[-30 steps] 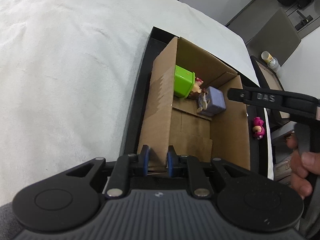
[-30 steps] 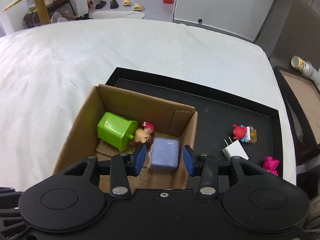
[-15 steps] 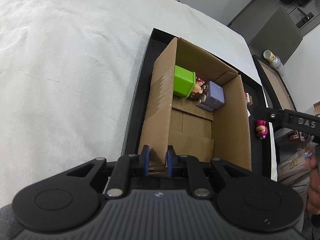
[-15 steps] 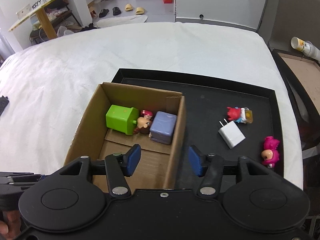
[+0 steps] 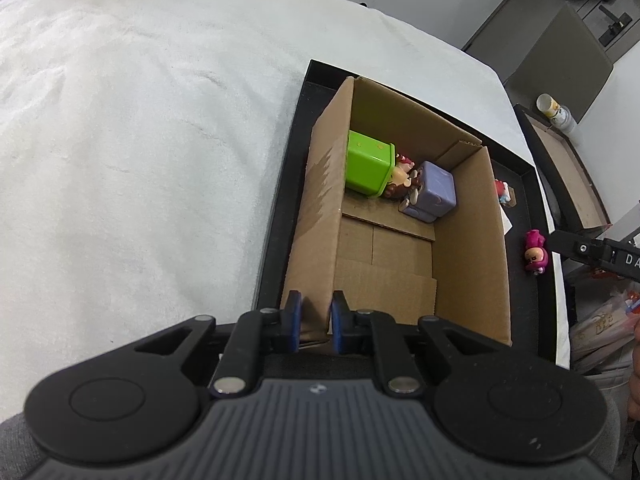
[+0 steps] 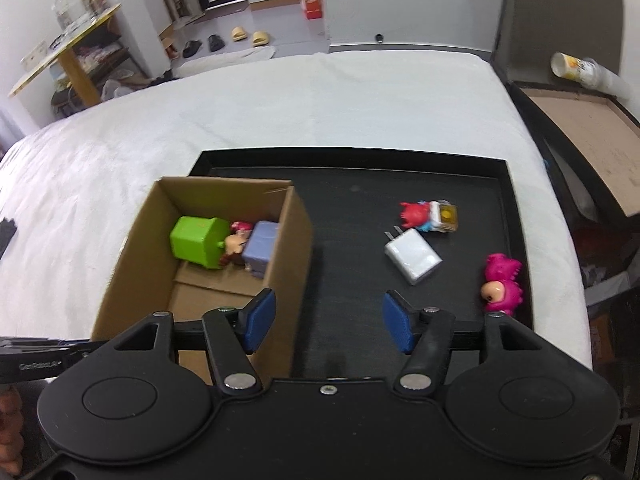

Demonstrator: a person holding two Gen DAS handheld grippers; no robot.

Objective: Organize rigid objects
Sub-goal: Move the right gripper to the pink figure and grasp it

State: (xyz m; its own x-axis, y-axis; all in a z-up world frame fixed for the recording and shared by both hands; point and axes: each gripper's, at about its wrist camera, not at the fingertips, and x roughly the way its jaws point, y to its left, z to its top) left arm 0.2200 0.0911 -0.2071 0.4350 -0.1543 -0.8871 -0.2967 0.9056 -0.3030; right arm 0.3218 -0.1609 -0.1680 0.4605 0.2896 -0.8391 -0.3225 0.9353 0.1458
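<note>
1. Left gripper (image 5: 314, 316) is pinched nearly closed on the near wall of the cardboard box (image 5: 320, 216), one pad either side of the rim. Judged a steadying hold, so the box does not slide on the black tray (image 6: 516, 240) during drops.
2. Right gripper (image 6: 328, 320) is spread wide and holds nothing. It hovers over bare tray just right of the box, blue pads level.
3. Inside the box, at the end far from the left gripper: green cube (image 5: 368, 168), small brown-haired figure (image 5: 400, 184) and lavender cube (image 5: 434, 192), touching in a row. Near half of the box floor is bare cardboard.
4. Still loose on the tray, ahead and right of the right gripper: white charger (image 6: 414, 256) with prongs toward the box, red-and-blue figure (image 6: 428, 216) just beyond it, pink figure (image 6: 502, 284) furthest right near the tray rim.
5. Judgement: sorting roughly half done, three in and three out. Charger is nearest the open jaws and flat-sided, so the likely next pick.
6. Risk: charger lies flat, so pads must straddle its sides low. Pink figure sits close to the rim, leaving little room.
</note>
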